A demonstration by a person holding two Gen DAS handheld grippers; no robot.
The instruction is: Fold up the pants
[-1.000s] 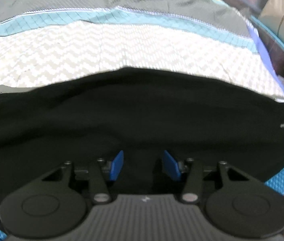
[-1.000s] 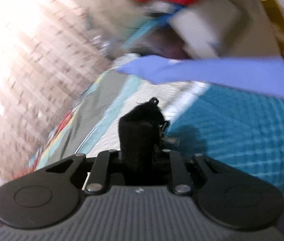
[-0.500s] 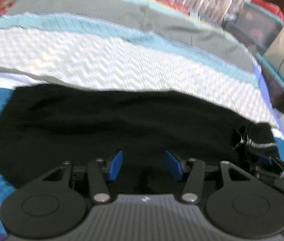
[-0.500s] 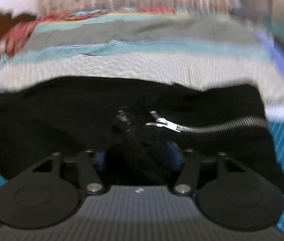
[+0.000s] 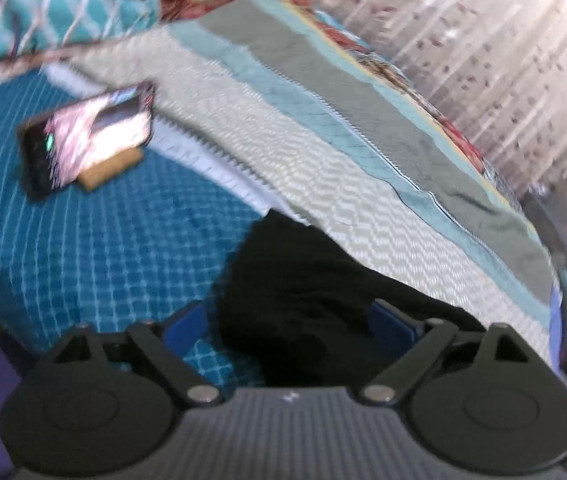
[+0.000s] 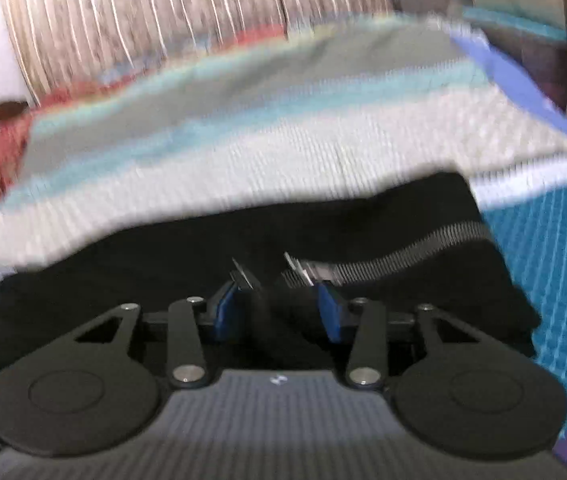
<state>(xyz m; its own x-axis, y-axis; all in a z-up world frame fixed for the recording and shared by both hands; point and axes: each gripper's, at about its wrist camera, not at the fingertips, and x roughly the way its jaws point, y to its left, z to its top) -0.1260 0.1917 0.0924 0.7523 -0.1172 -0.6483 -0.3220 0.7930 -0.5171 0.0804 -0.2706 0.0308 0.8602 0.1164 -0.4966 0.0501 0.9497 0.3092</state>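
Note:
The black pants [image 5: 303, 292] lie folded across a striped quilt on the bed. In the left wrist view their left end sits between the wide jaws of my left gripper [image 5: 291, 326]. Those jaws are opening, and teal quilt shows between the left pad [image 5: 187, 330] and the cloth. In the right wrist view the pants [image 6: 163, 272] fill the foreground, with a silver zipper [image 6: 411, 254] running to the right. My right gripper [image 6: 273, 284] hovers low over the cloth near the zipper's end. Its jaws are closing, with a gap of black cloth still between the blue pads [image 6: 227, 312].
A phone [image 5: 87, 136] leans on a small stand on the teal part of the quilt [image 5: 103, 248], left of the pants. A teal pillow [image 5: 23, 16] lies at the far left. A curtain [image 6: 163, 12] hangs behind the bed, and boxes [image 6: 543, 48] stand beyond its right edge.
The left gripper swung left to the pants' end and its jaws spread wide. The right gripper, earlier shut on raised black cloth, let it down onto the bed, opened, and has narrowed again.

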